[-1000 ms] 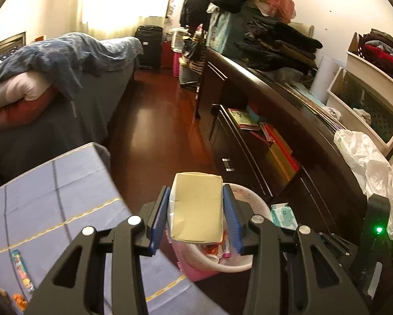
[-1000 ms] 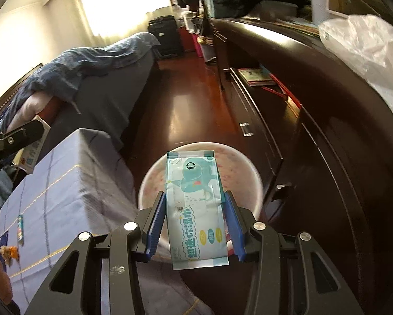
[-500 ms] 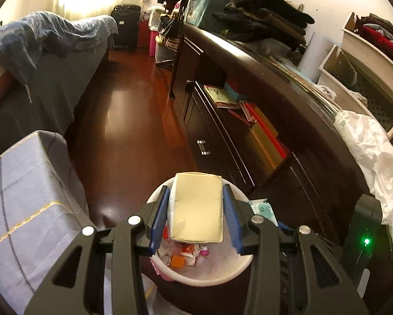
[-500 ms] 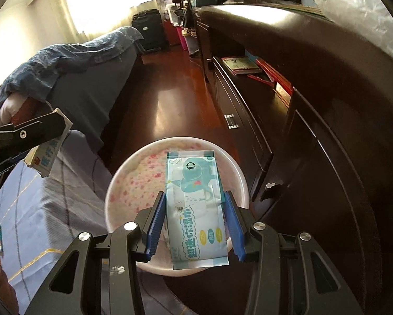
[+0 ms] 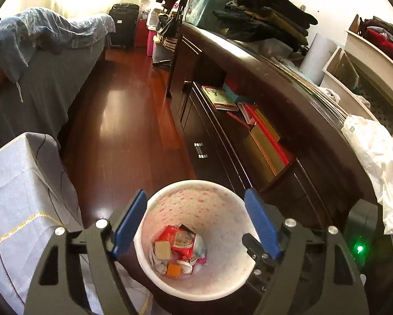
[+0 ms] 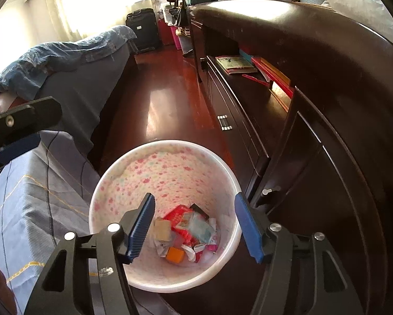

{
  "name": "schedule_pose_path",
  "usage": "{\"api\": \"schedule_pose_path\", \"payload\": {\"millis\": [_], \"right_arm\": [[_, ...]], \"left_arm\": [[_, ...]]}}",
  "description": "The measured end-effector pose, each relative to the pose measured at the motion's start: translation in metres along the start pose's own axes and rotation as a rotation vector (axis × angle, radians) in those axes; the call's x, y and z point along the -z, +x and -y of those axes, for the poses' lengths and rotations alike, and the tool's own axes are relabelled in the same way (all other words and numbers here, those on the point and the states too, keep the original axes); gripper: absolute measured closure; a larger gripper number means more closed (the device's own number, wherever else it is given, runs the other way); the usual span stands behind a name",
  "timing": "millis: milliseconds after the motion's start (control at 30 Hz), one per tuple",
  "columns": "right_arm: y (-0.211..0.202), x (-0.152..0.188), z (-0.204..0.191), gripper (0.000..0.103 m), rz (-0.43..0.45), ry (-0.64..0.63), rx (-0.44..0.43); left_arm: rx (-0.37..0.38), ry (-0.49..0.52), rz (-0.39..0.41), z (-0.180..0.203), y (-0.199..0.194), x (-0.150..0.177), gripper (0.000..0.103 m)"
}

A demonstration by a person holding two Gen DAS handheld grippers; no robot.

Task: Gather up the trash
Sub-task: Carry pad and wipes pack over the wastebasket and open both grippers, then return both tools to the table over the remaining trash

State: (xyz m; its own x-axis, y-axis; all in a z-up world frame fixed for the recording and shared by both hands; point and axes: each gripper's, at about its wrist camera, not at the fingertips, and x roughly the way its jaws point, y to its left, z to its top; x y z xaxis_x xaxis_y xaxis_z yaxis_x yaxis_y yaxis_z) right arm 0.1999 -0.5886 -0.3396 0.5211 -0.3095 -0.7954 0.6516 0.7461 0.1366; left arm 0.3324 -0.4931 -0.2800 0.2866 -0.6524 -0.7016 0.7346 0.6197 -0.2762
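Observation:
A white bin with pink flowers [image 5: 191,183] stands on the dark floor right below both grippers. Its bottom holds trash: a red packet [image 5: 175,239], a beige box [image 5: 162,250] and an orange piece [image 5: 174,270]. My left gripper [image 5: 196,223] hangs over the rim, its jaws opening with nothing between the blue pads. In the right wrist view the bin [image 6: 170,143] also holds a teal wipes pack [image 6: 200,227] beside the beige box [image 6: 162,229]. My right gripper [image 6: 196,225] hovers over it, its jaws opening and empty. One of the left gripper's fingers [image 6: 26,118] shows at the left edge.
A long dark dresser [image 5: 275,92] with books on its open shelf runs close along the bin's right side. A surface under blue-grey checked cloth [image 5: 18,197] stands at the left, and a bed [image 5: 39,52] lies beyond it. A white plastic bag [image 5: 374,157] lies on the dresser.
Both grippers came down closer over the bin and opened. The beige box left the left gripper and the wipes pack left the right one; both now lie in the bin.

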Motion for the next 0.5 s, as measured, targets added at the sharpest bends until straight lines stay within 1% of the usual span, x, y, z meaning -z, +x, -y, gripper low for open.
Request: {"api": "schedule_pose_path", "payload": {"millis": [200, 300, 500], "right_arm": [[-0.006, 0.003, -0.004, 0.038, -0.009, -0.008, 0.0], [-0.012, 0.005, -0.009, 0.037, -0.016, -0.016, -0.006], [-0.039, 0.011, -0.033, 0.03, 0.003, -0.079, -0.033]], "left_arm": [[-0.019, -0.012, 0.012, -0.005, -0.011, -0.001, 0.023], [-0.044, -0.017, 0.024, -0.011, -0.024, 0.001, 0.023], [-0.156, -0.039, 0.066, -0.033, -0.064, 0.007, 0.019]]}}
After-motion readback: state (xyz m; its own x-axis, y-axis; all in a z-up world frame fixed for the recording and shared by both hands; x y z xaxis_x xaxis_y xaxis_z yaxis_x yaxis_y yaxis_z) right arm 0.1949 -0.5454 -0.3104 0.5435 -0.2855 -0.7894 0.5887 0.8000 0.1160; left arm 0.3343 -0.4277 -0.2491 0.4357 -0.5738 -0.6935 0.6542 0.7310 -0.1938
